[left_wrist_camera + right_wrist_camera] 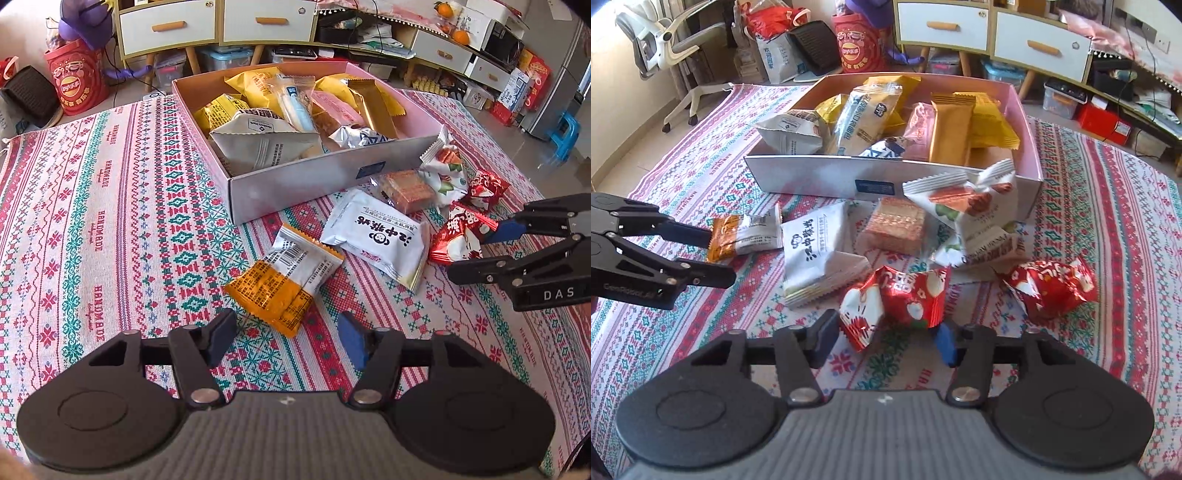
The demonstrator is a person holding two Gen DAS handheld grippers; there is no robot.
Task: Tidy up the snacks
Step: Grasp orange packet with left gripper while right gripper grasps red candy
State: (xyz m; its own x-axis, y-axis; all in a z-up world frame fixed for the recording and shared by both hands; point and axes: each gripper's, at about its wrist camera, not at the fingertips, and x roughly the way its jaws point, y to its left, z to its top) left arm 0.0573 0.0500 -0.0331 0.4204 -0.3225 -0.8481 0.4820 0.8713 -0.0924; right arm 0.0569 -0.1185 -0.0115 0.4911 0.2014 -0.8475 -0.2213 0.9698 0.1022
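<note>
A pink box [332, 173], already crowded with wrapped snacks, is seen at the far middle of the table [92, 240], which is covered by a patterned cloth. The loose packets are gathered just in front of the box's near wall and toward its right corner.

The left gripper [286, 338] is held low over the cloth with its jaws apart and nothing between them; the orange-and-white packet [284, 280] lies just beyond the tips, its near corner close to the gap. The white packet with black characters [376, 236] lies beside it, and a clear-wrapped brown cake [404, 190] nearer the box.

The right gripper [886, 341] is also held with jaws apart; the lower edge of a red foil packet [897, 299] reaches between the pads, and whether they touch it cannot be told. A second red packet [1049, 288] lies apart to the right, and a white nut-print packet [975, 210] leans against the box corner.

Wide bare cloth is left open on the left of the table, and a narrower strip along the right edge.
</note>
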